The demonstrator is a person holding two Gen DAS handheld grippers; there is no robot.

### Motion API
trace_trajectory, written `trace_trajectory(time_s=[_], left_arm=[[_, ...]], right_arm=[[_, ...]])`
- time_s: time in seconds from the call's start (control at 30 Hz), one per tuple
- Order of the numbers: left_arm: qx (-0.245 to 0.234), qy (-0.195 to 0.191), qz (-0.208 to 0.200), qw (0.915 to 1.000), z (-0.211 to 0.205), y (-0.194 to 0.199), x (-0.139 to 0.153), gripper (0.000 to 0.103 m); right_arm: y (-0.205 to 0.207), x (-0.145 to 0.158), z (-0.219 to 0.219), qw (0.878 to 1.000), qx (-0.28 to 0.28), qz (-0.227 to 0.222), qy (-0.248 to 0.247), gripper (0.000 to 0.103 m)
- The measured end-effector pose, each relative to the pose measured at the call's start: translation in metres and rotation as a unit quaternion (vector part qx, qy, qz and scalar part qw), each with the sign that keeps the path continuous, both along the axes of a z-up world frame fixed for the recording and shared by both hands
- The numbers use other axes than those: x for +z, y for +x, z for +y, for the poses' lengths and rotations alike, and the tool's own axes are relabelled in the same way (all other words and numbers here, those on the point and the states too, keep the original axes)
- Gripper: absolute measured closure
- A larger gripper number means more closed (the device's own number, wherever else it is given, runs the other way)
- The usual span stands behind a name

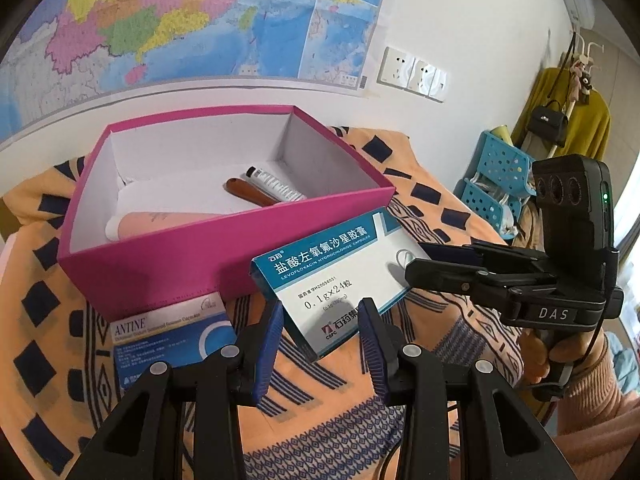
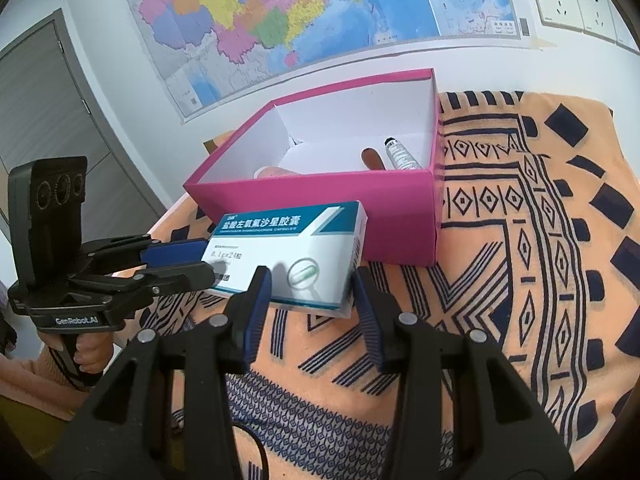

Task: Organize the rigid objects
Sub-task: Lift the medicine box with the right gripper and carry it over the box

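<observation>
Edges first: in the left wrist view the cloth-covered table [image 1: 440, 340] drops away at 3 o'clock, and the pink box [image 1: 160, 264] sits toward 11, its far wall close to the wall map [image 1: 160, 20]. Open cloth is mostly on the right wrist side, from 1 round to 5 o'clock, nothing lying there.

The task's thing, the teal med carton [image 1: 336, 264], is off the cloth, tilted, just in front of the pink box's near wall. I've got both tongs on it: left gripper [image 1: 320, 308] clamped on its near corner, right gripper [image 1: 420, 264] coming in from 3 o'clock, pinched top and bottom on the far end. Right wrist view agrees: right gripper [image 2: 308, 276] pads hug the carton's [image 2: 280, 248] near end, left gripper [image 2: 196, 260] bites it from 9 o'clock.

Count:
- 2 med cartons: the teal one, plus a blue ANTINE carton [image 1: 168, 336] flat on the cloth at 8 o'clock, touching the pink box's base
- 1 pink box, lid off, w/ 3 items inside: pink tube [image 1: 160, 224], brown handle-like piece [image 1: 248, 192], small white tube w/ black cap [image 1: 276, 186]
- 3 wall sockets [image 1: 412, 74]

Around: blue perforated rack [image 1: 496, 176], yellow garment [image 1: 580, 120] and black bag [image 1: 546, 120] at 2 o'clock; grey door [image 2: 48, 120] at 9 in the right view. In the way: the pink box's near wall rises right behind the carton
</observation>
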State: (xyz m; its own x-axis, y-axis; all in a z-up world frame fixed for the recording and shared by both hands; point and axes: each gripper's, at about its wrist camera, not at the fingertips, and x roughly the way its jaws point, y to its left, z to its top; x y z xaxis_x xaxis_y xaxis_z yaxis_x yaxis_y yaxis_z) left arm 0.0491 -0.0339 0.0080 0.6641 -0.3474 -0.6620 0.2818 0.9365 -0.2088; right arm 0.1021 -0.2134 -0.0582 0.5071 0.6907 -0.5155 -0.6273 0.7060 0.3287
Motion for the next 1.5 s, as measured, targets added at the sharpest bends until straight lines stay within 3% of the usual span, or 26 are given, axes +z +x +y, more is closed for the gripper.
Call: trace_trajectory(time_s=[1.5], left_arm=[[0.007,0.017,-0.053,0.9984,-0.004,0.035,0.034,0.064]], right_arm=[[0.026,0.041,-0.004,0.998,-0.008,-0.056,0.002,0.058]])
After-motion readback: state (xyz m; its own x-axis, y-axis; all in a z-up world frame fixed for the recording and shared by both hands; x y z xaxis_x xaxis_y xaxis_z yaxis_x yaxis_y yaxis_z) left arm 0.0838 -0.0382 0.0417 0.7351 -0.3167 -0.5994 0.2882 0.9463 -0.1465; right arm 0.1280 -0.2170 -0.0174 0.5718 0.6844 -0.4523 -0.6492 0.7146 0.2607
